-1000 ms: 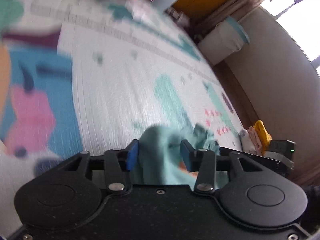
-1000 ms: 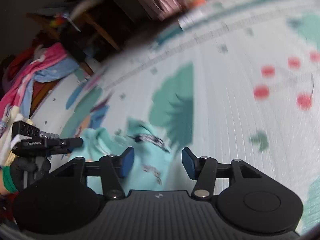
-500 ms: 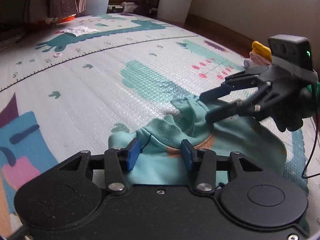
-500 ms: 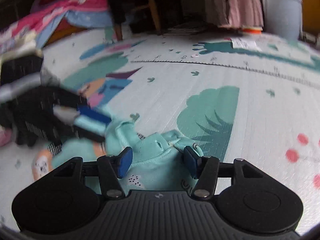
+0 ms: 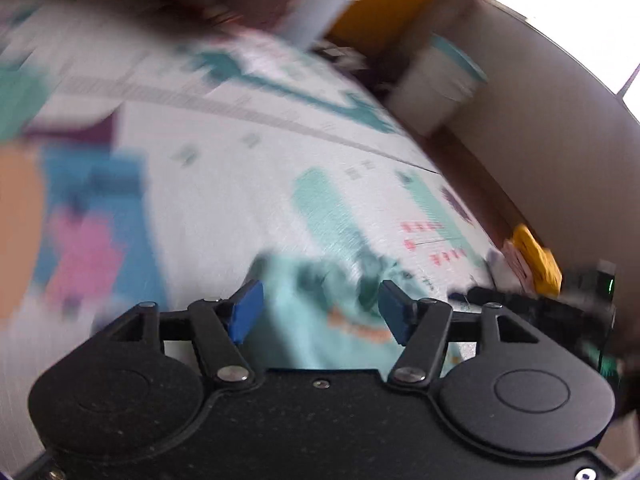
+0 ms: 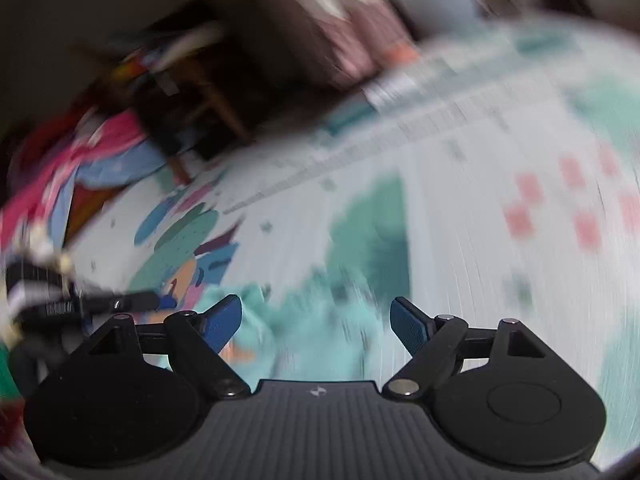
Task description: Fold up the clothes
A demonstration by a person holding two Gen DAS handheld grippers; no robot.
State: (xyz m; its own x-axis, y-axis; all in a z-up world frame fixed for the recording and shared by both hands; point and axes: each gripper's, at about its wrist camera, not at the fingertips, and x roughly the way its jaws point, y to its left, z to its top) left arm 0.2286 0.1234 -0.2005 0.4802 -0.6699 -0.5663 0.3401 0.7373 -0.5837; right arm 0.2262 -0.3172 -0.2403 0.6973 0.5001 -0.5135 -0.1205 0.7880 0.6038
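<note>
A mint-green child's garment with an orange print lies crumpled on the patterned play mat, seen in the left wrist view (image 5: pixel 320 312) and the right wrist view (image 6: pixel 312 320). My left gripper (image 5: pixel 318 312) is open, its blue pads wide apart above the garment. My right gripper (image 6: pixel 316 320) is open too, pads spread over the cloth. Neither holds the garment. The right gripper shows at the right edge of the left wrist view (image 5: pixel 560 304); the left gripper shows at the left of the right wrist view (image 6: pixel 80 300). Both views are motion-blurred.
The play mat (image 5: pixel 224 184) covers the floor. A white bucket (image 5: pixel 436 88) stands by the wall. Yellow and pink folded clothes (image 5: pixel 536 260) lie at the mat's right edge. A pile of pink and blue clothes (image 6: pixel 68 176) sits by a wooden chair (image 6: pixel 200 88).
Both grippers have opened wider and tilted; both views swung and blurred. The garment now lies loose between the pads.
</note>
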